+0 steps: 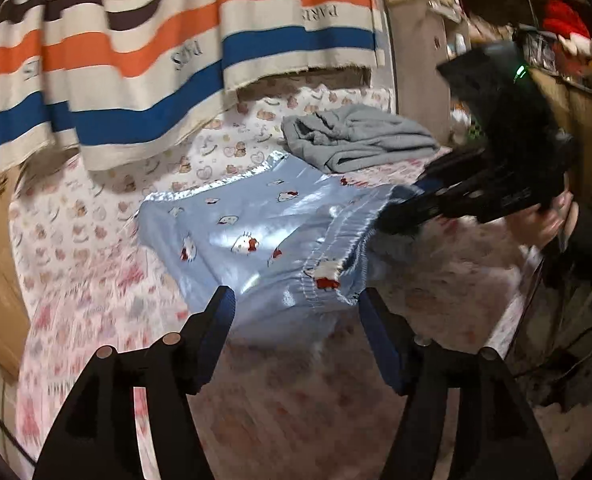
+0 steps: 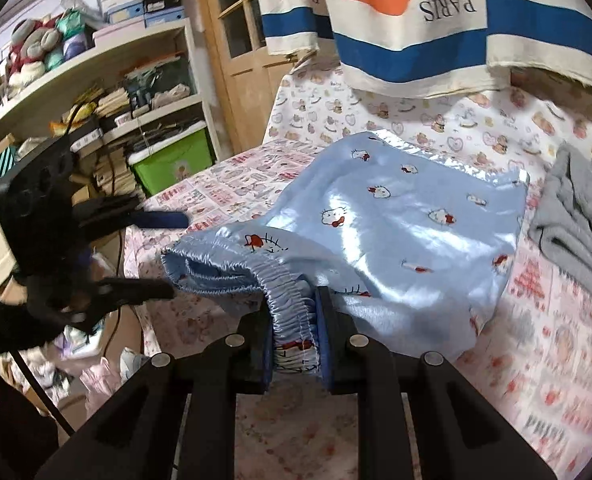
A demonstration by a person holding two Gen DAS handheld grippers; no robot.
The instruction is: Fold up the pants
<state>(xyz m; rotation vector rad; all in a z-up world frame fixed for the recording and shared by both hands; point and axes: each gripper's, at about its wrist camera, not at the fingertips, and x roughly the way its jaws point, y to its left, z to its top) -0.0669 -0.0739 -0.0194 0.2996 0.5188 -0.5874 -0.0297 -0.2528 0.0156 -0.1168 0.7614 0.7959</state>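
- Where writing can be read, it is the word "PARIS", printed in dark letters on the cream cloth with orange, blue and brown stripes (image 2: 436,28) that hangs above the far edge of the shiny light-blue satin pants with cartoon cat faces (image 2: 396,216).
- Those pants lie partly folded on a bed sheet printed with pink and red cartoon patches (image 2: 544,340); their gathered elastic waistband faces the near side.
- A folded grey knit garment (image 1: 360,140) rests on the sheet just beyond the pants' far corner.
- Left gripper (image 1: 296,312): jaws spread wide, standing just off the waistband's near edge, with no fabric pinched between them.
- Right gripper (image 2: 296,320): jaws pressed onto the waistband, the bunched elastic squeezed between the blue pads and lifted off the sheet.
- A hand (image 1: 552,216) shows behind the right gripper, at the pants' right side.
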